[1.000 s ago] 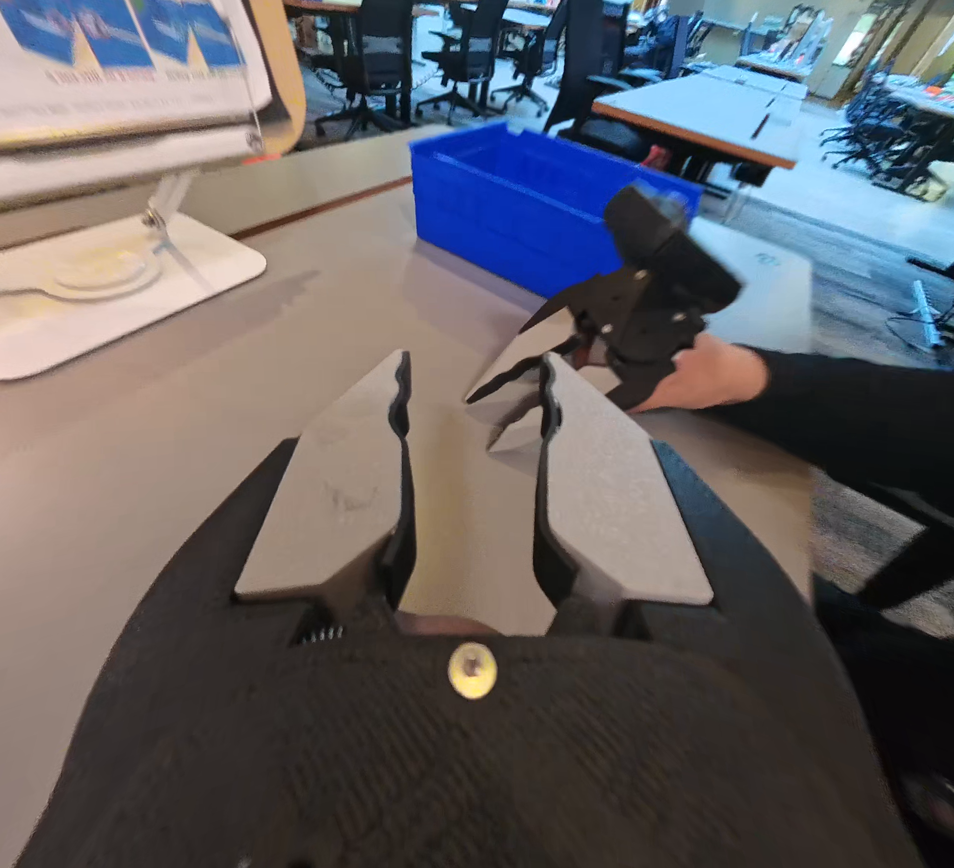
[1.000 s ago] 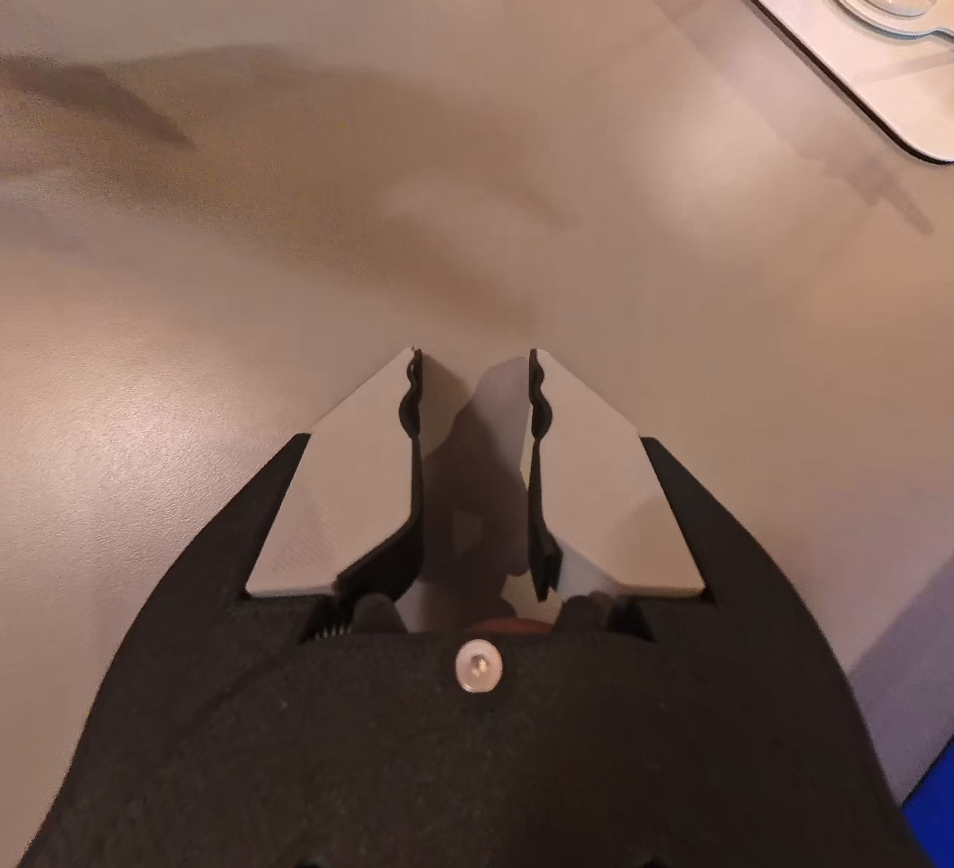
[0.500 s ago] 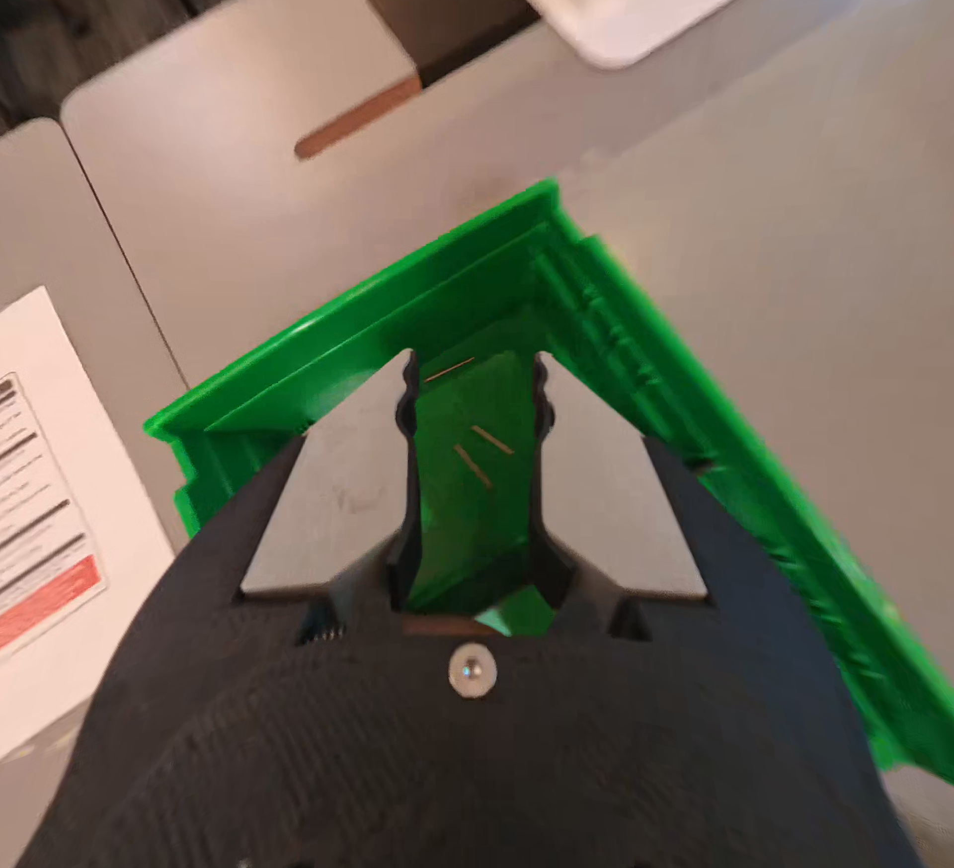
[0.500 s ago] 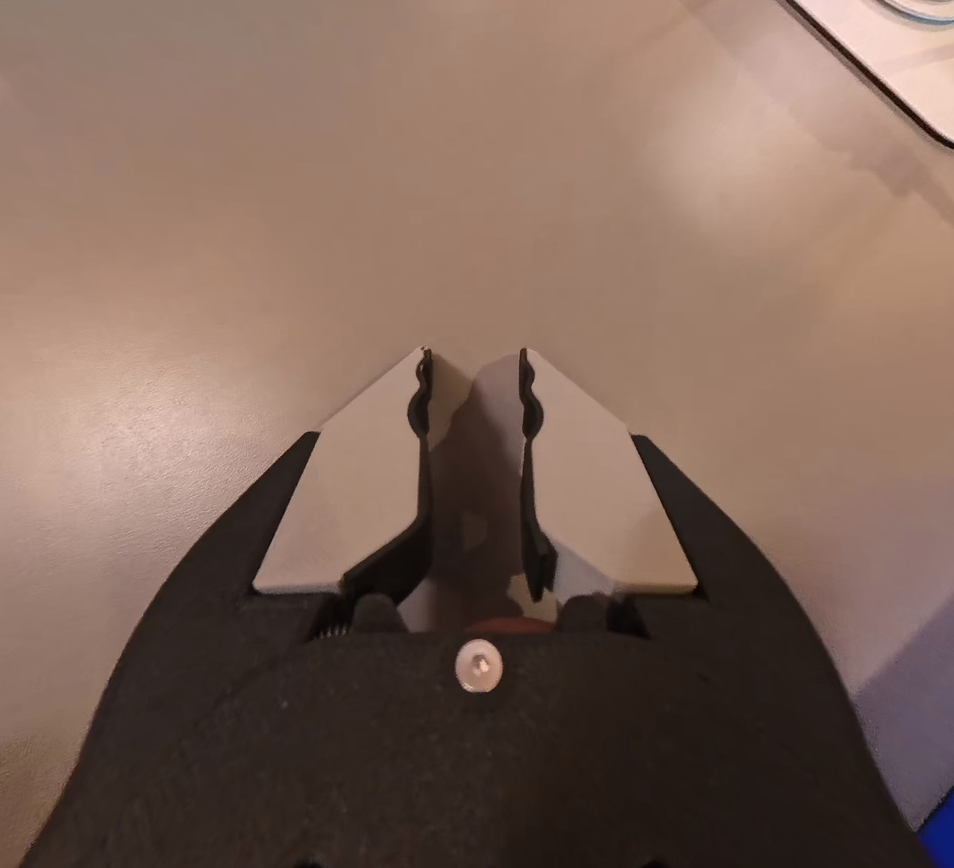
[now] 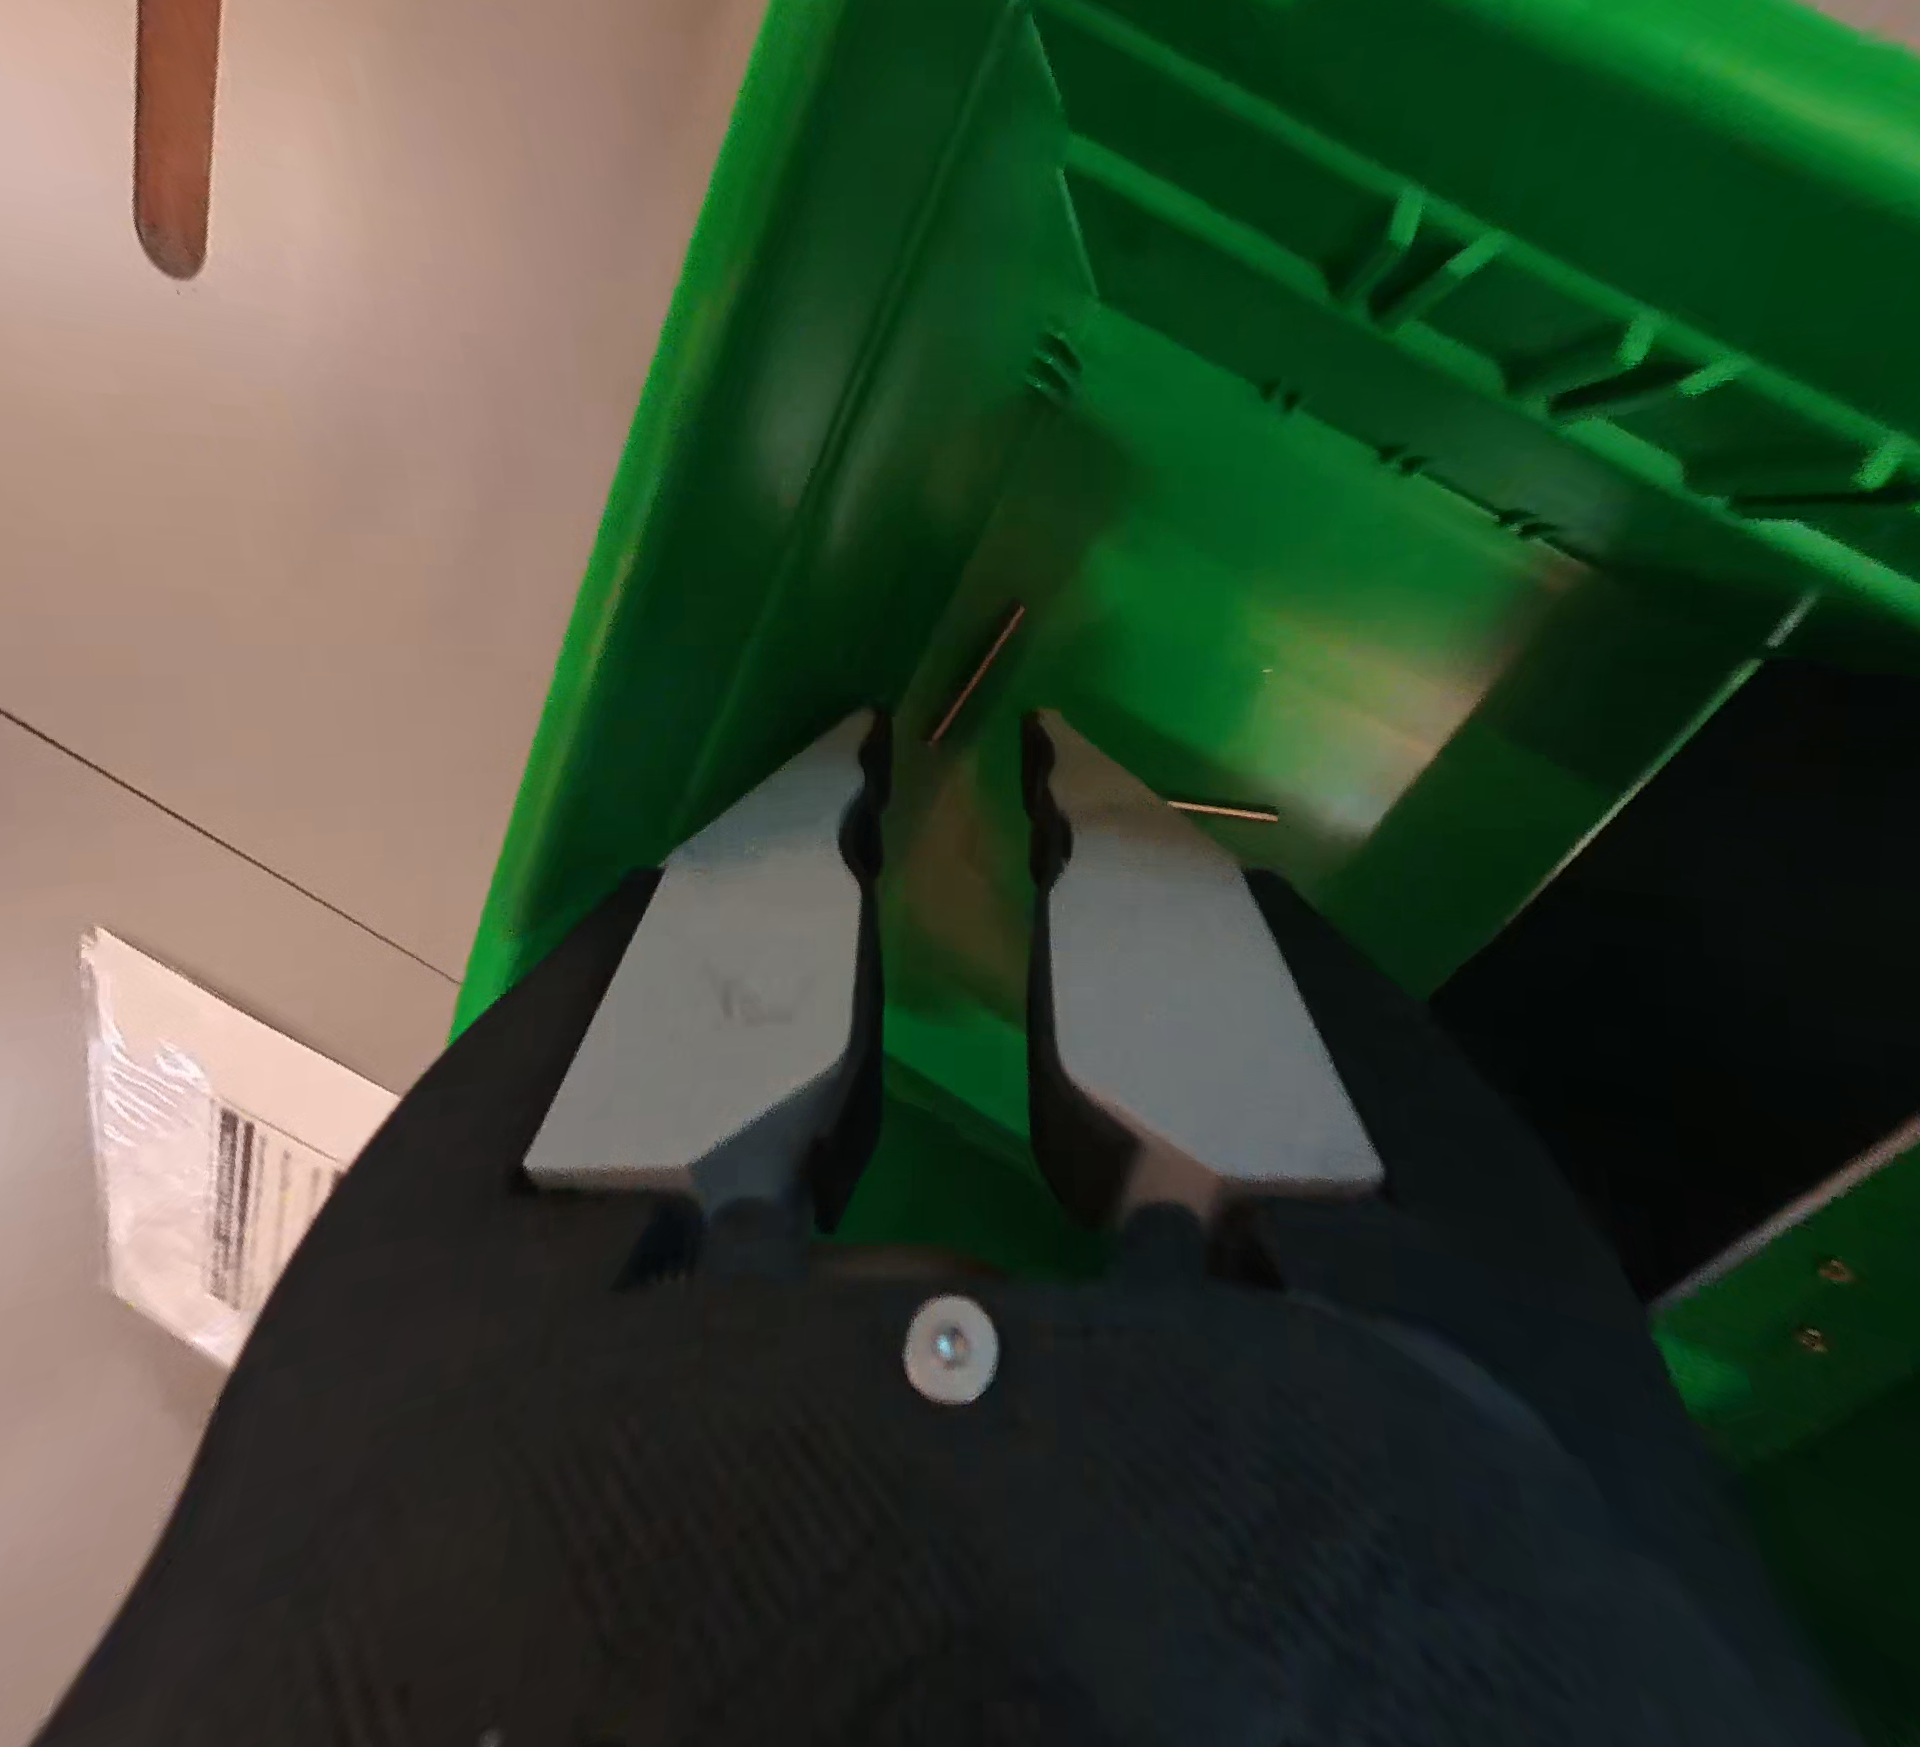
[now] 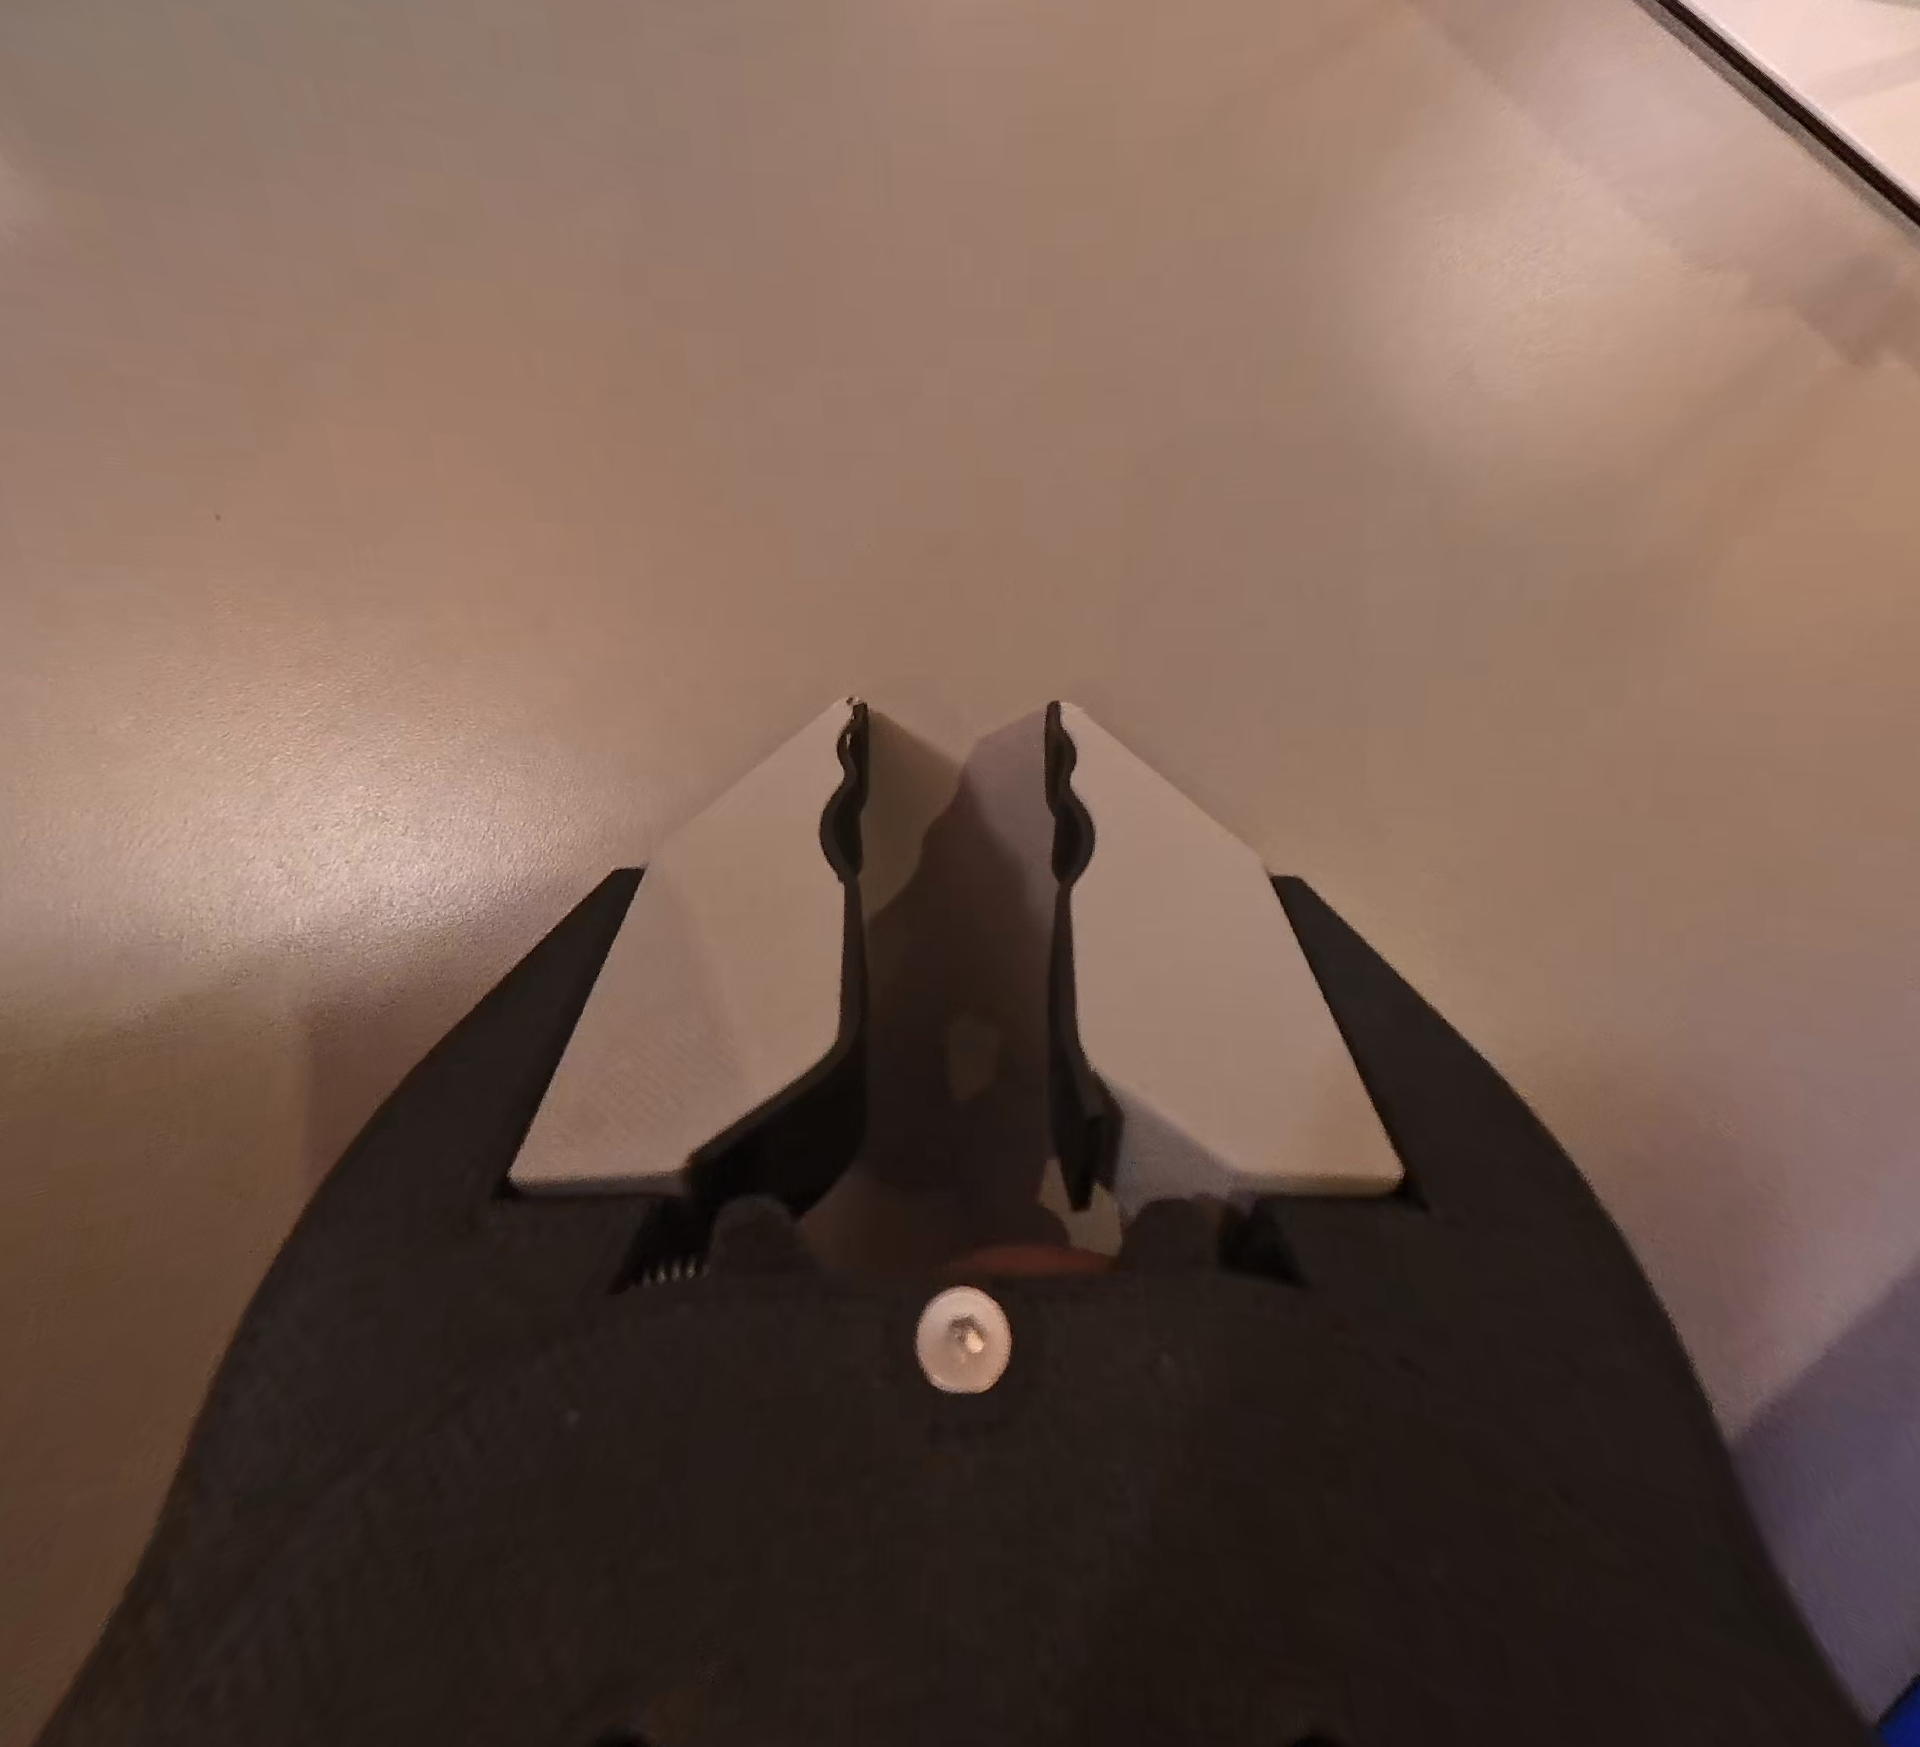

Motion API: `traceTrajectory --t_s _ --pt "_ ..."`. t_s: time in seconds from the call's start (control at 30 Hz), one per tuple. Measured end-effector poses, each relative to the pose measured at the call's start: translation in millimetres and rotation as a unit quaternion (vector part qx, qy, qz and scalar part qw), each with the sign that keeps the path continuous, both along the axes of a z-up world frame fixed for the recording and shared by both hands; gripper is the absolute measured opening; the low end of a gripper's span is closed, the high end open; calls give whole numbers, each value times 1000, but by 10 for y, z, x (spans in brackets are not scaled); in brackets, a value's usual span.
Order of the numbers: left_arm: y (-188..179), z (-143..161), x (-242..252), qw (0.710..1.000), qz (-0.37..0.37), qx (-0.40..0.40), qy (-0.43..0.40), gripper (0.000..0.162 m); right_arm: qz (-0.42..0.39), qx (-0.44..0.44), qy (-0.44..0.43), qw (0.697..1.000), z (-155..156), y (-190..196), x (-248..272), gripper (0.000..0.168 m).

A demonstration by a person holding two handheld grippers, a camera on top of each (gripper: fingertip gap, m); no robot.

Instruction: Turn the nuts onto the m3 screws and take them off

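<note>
Green plastic fills the left wrist view: a ribbed bin [image 5: 852,367] stands on a grey-beige table [image 5: 364,450], seen steeply from above. The left gripper [image 5: 951,731] hangs over the bin's inner corner, its grey fingers [image 5: 727,991] parted with nothing between them. Two thin, brass-coloured screws lie on the bin floor: one screw [image 5: 975,677] slanted just beyond the fingertips, a second screw [image 5: 1223,810] lying flat to the right of them. No nut can be made out; the picture is somewhat blurred. A dark seam crosses the tabletop at left, a brown slot [image 5: 177,56] lies at upper left, and a white printed sheet [image 5: 208,1136] rests at lower left.

Right wrist view: the right gripper [image 6: 954,710] is held low over the bare, matte tabletop [image 6: 727,347], its fingers apart and empty, their shadow falling between them. A white stand base [image 6: 1714,4] with a dark edge occupies the upper right corner. A sliver of blue shows at the lower right edge.
</note>
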State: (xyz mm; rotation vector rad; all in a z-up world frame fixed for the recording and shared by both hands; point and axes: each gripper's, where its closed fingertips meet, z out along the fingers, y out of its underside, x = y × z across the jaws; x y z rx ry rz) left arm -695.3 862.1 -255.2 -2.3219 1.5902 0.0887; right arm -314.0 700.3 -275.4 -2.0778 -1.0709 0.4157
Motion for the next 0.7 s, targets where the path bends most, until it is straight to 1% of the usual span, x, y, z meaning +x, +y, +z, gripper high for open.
traceTrajectory --t_s 0.07,0.2,0.23,0.3,0.4,0.47,0.53,0.63,0.7 --pt "9 -46 -3 1000 -12 -3 10 19 3 0 0 1000 0 -8 -6 30" --pt "3 -172 -48 999 -11 -30 26 13 6 -9 6 1000 -3 -21 -15 31" --pt "0 -200 -55 999 -15 -33 29 14 7 -9 6 1000 -4 -24 -16 31" --pt "29 -199 -20 999 -18 -28 16 11 8 -9 5 1000 -4 -26 -20 32" --pt "23 -207 -8 999 -11 -43 1 8 10 -11 7 1000 -5 -33 -25 33" --pt "-7 -216 3 998 -8 -57 -13 2 13 -13 8 1000 -5 -40 -33 34" --pt "-17 -217 1 998 -10 -54 -19 2 14 -14 9 1000 -5 -47 -38 36" --pt "-138 -218 6 997 -26 -77 -17 2 15 -14 9 1000 -6 -58 -46 39" --pt "-145 -217 2 997 -26 -71 -12 2 16 -13 8 1000 -7 -61 -47 40"
